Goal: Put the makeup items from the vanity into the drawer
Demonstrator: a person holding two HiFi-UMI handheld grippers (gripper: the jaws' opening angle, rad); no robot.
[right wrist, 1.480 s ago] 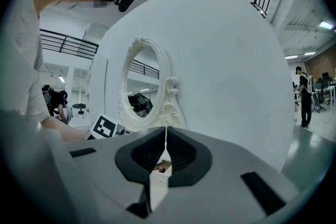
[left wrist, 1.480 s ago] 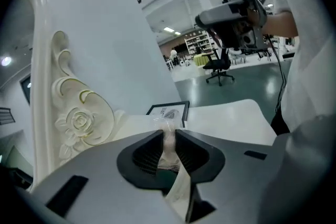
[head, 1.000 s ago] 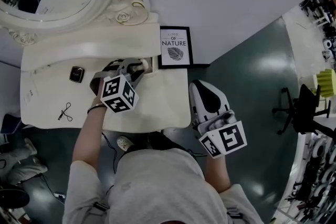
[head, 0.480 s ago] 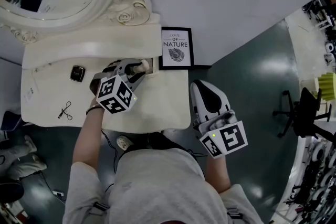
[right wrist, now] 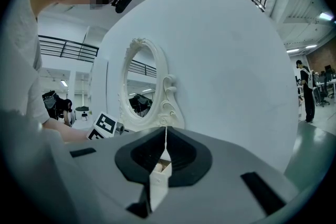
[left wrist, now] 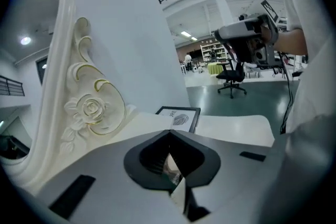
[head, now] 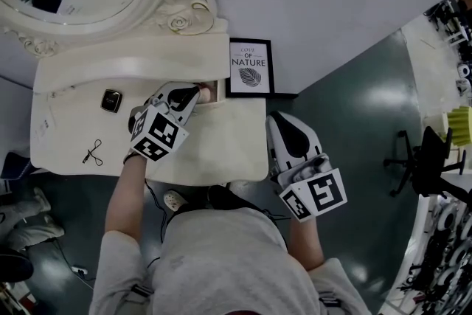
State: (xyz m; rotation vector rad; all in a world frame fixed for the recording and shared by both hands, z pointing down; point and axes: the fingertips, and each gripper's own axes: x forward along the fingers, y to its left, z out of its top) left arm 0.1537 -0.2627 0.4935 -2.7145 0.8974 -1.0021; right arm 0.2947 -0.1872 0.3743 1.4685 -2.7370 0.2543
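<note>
The left gripper [head: 195, 93] hangs over the back of the vanity [head: 221, 147], right of the middle, its tips at a small drawer [head: 216, 93] that stands open at the right end of the raised back shelf. Its jaws have just been closing and now meet at the tips. The left gripper view shows nothing clamped between them. A small pinkish item [head: 204, 89] lies in the drawer just at those tips; whether the tips touch it cannot be told.

The right gripper [head: 284, 122] is held off the vanity's right edge, over the dark floor [head: 346, 107], well apart from the drawer. Its jaws are pressed together in a thin line with nothing in them.

Two makeup items are out on the vanity top. A dark square compact [head: 111, 100] with a pale rim lies on the left half, close under the back shelf. A thin black looped tool [head: 92, 153] lies near the front left corner. Both are well apart from either gripper.

A framed print [head: 250, 67] with a leaf on it stands at the back right corner, just beside the open drawer and against the wall. An oval mirror [head: 177, 22] in a carved cream frame with a rose rises from the back edge on the left.
</note>
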